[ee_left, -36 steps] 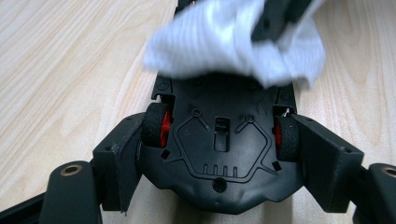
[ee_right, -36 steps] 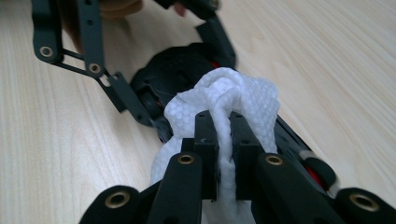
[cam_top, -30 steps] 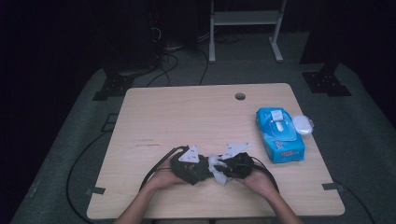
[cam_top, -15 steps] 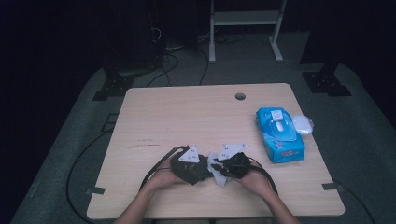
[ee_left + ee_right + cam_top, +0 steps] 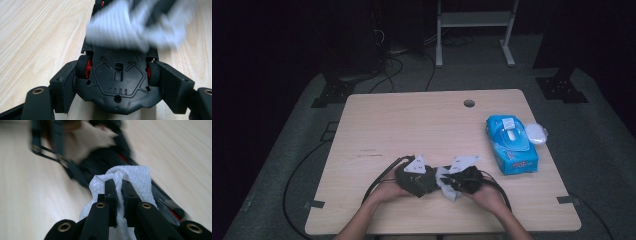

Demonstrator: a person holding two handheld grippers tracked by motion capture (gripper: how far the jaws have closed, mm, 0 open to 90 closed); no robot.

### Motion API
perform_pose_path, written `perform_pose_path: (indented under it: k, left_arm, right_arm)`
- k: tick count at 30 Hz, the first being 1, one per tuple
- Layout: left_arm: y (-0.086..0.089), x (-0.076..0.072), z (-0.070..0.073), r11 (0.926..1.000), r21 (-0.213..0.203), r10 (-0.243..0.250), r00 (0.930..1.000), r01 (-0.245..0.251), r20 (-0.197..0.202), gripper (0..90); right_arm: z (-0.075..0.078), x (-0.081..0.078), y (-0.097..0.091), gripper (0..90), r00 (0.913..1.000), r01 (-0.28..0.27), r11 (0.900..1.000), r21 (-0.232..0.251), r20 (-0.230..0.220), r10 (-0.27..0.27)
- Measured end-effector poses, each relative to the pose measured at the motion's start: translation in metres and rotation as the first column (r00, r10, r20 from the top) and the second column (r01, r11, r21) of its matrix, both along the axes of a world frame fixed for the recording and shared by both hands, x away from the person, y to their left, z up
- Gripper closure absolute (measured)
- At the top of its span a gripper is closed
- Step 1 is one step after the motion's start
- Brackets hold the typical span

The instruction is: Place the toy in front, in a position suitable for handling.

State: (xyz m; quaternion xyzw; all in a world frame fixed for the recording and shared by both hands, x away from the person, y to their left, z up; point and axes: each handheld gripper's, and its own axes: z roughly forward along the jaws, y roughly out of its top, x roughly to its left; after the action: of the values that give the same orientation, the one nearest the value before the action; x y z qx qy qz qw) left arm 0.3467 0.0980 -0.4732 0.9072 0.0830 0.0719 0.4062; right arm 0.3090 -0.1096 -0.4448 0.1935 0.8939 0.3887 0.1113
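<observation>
At the near edge of the table [image 5: 377, 120], the left gripper [image 5: 117, 82] clamps an upturned toy car [image 5: 117, 85] across its red-hubbed wheels, as it did a second ago. The right gripper [image 5: 119, 192] has just been closing and now pinches a white wipe [image 5: 135, 178] against the car, where before the wipe sat looser. To the right lies a blue wipe pack [image 5: 511, 145], lid open.

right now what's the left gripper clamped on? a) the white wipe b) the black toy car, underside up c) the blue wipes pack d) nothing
b: in the left gripper view the jaws press on both sides of the toy car, whose black underside and red-hubbed wheels face the camera.
</observation>
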Motion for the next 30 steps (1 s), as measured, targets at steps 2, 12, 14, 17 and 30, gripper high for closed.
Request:
perform_pose_path:
  k: [2,12,14,17,30]
  left_arm:
    - [0.002,0.001,0.0,0.9999,0.011,-0.01,0.9999,0.01,0.007,24.1]
    - [0.001,0.001,0.0,0.9999,-0.012,0.002,0.9999,-0.003,-0.01,24.1]
    - [-0.001,0.001,0.0,1.0,-0.004,0.0,1.0,0.0,-0.006,24.1]
    - [-0.002,0.0,0.0,1.0,-0.003,-0.003,1.0,0.003,-0.005,24.1]
    - [0.001,0.001,0.001,0.9999,0.01,0.004,1.0,-0.004,0.002,24.1]
  right_arm:
    - [0.0,-0.003,0.01,84.4,0.9993,-0.033,0.9992,-0.02,0.019,0.034]
    - [0.0,0.004,-0.055,84.9,0.9923,0.123,0.9924,-0.004,-0.012,-0.123]
    - [0.0,0.002,-0.055,85.1,0.992,0.126,0.992,-0.007,-0.001,-0.126]
    - [0.001,0.001,-0.042,85.1,0.9944,0.105,0.9944,-0.013,0.012,-0.105]
    - [-0.003,-0.005,0.001,69.8,0.9959,-0.051,0.998,-0.038,0.073,0.054]
